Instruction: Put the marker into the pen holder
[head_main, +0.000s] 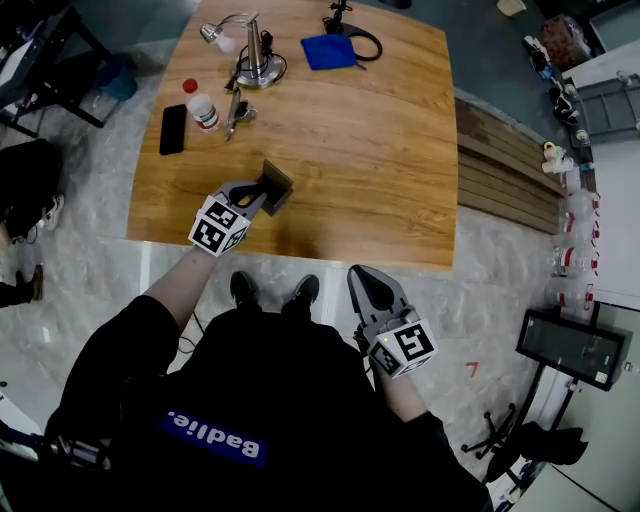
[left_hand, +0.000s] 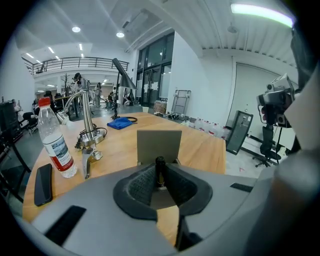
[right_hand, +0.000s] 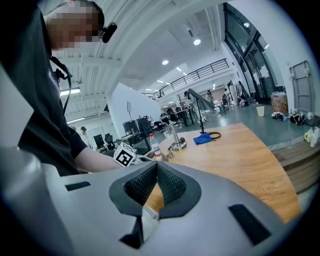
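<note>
In the left gripper view a dark marker (left_hand: 160, 171) stands upright between the jaws of my left gripper (left_hand: 160, 175), which is shut on it. Directly behind it stands the grey square pen holder (left_hand: 159, 145), its open top at about the marker's height. From the head view the left gripper (head_main: 260, 197) touches the near side of the pen holder (head_main: 277, 184) near the table's front edge; the marker is hidden there. My right gripper (head_main: 368, 278) hangs off the table beside the person's body, its jaws (right_hand: 156, 169) shut with nothing between them.
On the wooden table (head_main: 380, 150), at the far left, are a water bottle (head_main: 203, 105), a black phone (head_main: 173, 129) and a desk lamp's metal base (head_main: 256, 62). A blue cloth (head_main: 329, 51) lies at the back. Wooden planks (head_main: 505, 165) sit to the right.
</note>
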